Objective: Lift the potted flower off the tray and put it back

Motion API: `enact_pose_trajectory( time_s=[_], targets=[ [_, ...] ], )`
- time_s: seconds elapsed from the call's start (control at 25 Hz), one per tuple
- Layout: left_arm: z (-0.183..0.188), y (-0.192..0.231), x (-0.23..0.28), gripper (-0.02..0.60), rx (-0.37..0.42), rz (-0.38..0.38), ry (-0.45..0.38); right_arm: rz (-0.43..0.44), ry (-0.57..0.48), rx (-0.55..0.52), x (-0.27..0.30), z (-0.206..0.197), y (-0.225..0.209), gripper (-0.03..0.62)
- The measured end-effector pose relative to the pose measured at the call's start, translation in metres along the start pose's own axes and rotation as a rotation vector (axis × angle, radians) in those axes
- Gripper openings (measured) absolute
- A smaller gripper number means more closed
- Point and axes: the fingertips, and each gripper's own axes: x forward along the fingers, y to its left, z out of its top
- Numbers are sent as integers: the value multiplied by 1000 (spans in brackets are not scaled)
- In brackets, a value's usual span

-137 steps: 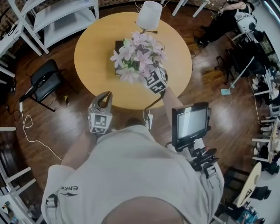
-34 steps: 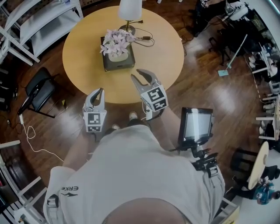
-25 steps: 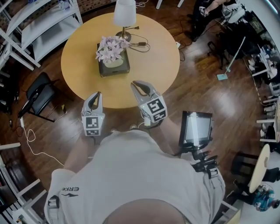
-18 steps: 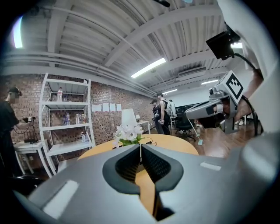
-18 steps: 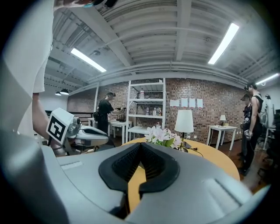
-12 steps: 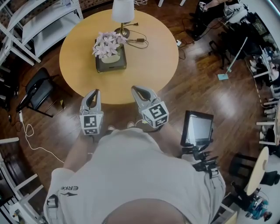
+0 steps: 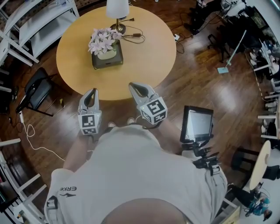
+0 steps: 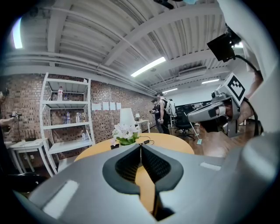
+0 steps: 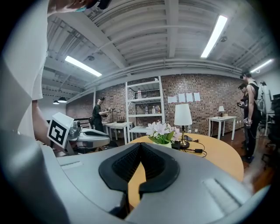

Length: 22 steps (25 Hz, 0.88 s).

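The potted flower (image 7: 103, 40), pale pink blooms in a light pot, stands on the dark tray (image 7: 108, 62) at the far left of the round wooden table (image 7: 144, 48). Both grippers are held off the table's near edge, well short of the pot. My left gripper (image 7: 92, 92) is shut and empty. My right gripper (image 7: 133, 86) is also shut, with nothing in it. In the left gripper view the flower (image 8: 125, 132) shows far beyond the closed left gripper (image 8: 140, 146). In the right gripper view the flower (image 9: 162, 131) shows beyond the right gripper (image 9: 140, 146).
A white-shaded lamp (image 7: 117, 8) with a cable stands behind the tray. White shelving (image 7: 39, 19) and a black chair (image 7: 38, 89) are at the left. A monitor on a stand (image 7: 197, 124) is by my right side. People stand at the room's back (image 9: 249, 109).
The right gripper, earlier at the flower pot, has drawn back from the table and its jaws have shut. The table with the flower on its tray has slid further away in view.
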Motion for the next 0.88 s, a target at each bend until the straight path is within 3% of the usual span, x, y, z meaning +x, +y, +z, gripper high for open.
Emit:
enact_pose_trajectory(
  time_s=[0.88],
  targets=[
    [-1, -2, -3, 9, -7, 3, -3, 22, -11, -29, 10, 9, 3, 12]
  ],
)
